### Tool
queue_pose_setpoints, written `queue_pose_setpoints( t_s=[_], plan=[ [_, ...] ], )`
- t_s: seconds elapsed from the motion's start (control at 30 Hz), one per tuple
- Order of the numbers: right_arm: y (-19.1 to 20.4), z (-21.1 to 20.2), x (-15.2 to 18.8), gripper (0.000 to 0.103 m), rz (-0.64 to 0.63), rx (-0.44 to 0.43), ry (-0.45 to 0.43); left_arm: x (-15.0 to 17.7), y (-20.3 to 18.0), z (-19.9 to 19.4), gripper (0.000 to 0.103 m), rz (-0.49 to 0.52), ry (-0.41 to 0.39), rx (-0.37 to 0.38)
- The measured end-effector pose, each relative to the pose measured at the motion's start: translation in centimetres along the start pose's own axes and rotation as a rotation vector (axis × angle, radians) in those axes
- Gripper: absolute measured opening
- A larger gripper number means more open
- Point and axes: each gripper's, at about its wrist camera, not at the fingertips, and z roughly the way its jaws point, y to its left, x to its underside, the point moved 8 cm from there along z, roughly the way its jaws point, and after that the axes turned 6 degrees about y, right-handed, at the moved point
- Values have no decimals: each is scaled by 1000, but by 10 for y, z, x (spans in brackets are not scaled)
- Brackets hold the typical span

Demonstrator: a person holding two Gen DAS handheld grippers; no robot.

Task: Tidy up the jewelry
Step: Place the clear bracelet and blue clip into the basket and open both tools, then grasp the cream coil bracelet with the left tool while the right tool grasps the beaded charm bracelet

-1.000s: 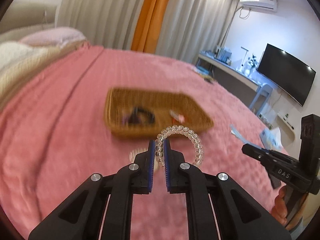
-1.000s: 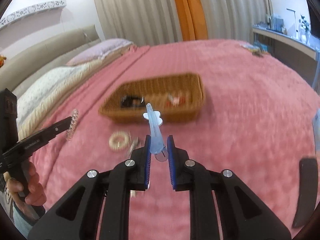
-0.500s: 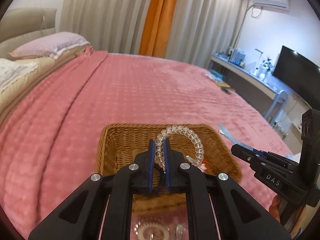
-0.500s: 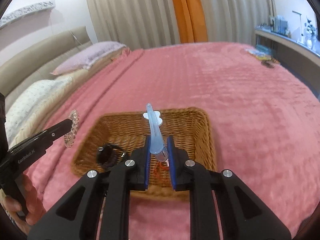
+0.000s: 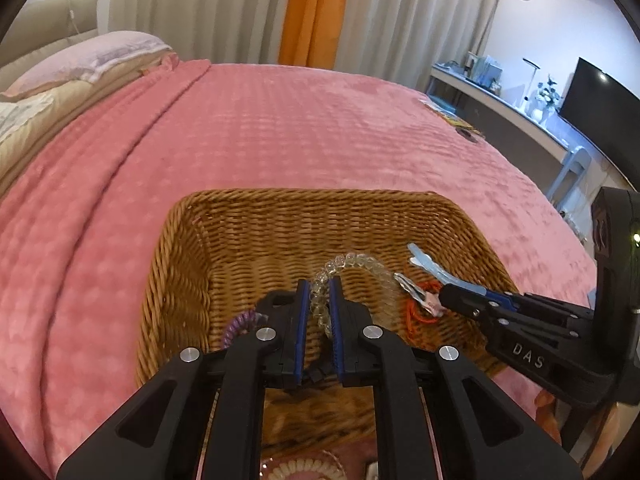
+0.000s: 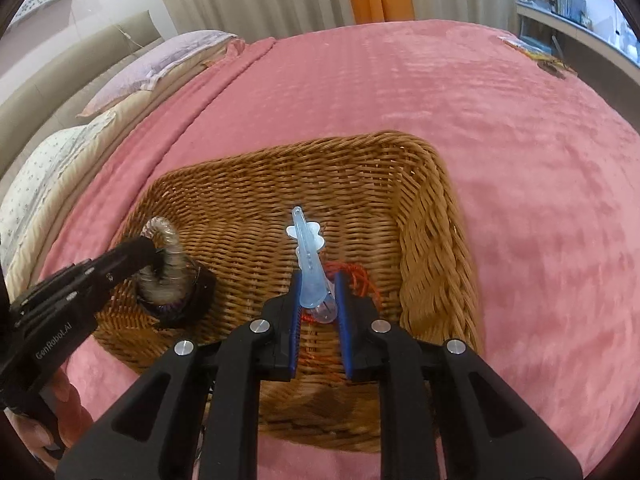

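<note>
Over the wicker basket [image 5: 192,264], the left tool [image 5: 319,312] starts spreading around the clear bracelet [image 5: 360,264], which may snag; the right tool [image 6: 318,296] pinches the blue clip [image 6: 306,256].

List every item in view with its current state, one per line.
Left gripper: jaws opening, clear spiral hair tie between them, over the basket.
Right gripper: jaws nearly closed on the blue hair clip, over the basket.
Wicker basket: upright on the pink blanket.
Red string: loose inside the basket.
Purple spiral hair tie: lying inside the basket.
</note>
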Motion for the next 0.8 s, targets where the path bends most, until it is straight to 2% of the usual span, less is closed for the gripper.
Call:
queue_pose_setpoints(
  t_s=[0.03,0.07,0.1,0.13,0.23,0.27,0.3,0.37,0.47,0.6,0.8],
  plan=[
    [0,-3,1,17,0,0,-3,1,-2,-3,17,5,-2,6],
    [-1,-7,2,27,-2,1,-8,2,-3,-9,31,11,-12,13],
    [-2,-14,3,42,-4,6,-23,2,-4,-16,45,13,-26,13],
    [-2,-21,4,47,-10,11,-42,3,-5,-25,48,16,-46,14],
    [1,-40,9,48,-19,3,-70,5,-10,-47,48,23,-79,45],
    [3,-47,10,48,-18,-9,-78,6,-10,-56,52,19,-92,64],
    [5,-54,12,48,-19,-19,-87,8,-11,-64,63,15,-103,76],
    [10,-73,20,48,-33,-26,-116,12,-11,-88,76,8,-153,103],
    [19,-97,32,48,-60,-22,-154,21,-11,-123,78,4,-217,127],
    [33,-121,56,49,-92,-47,-185,38,-8,-152,79,-23,-251,156],
    [47,-120,104,49,-137,-47,-161,79,-2,-152,85,-42,-220,137]
  ],
)
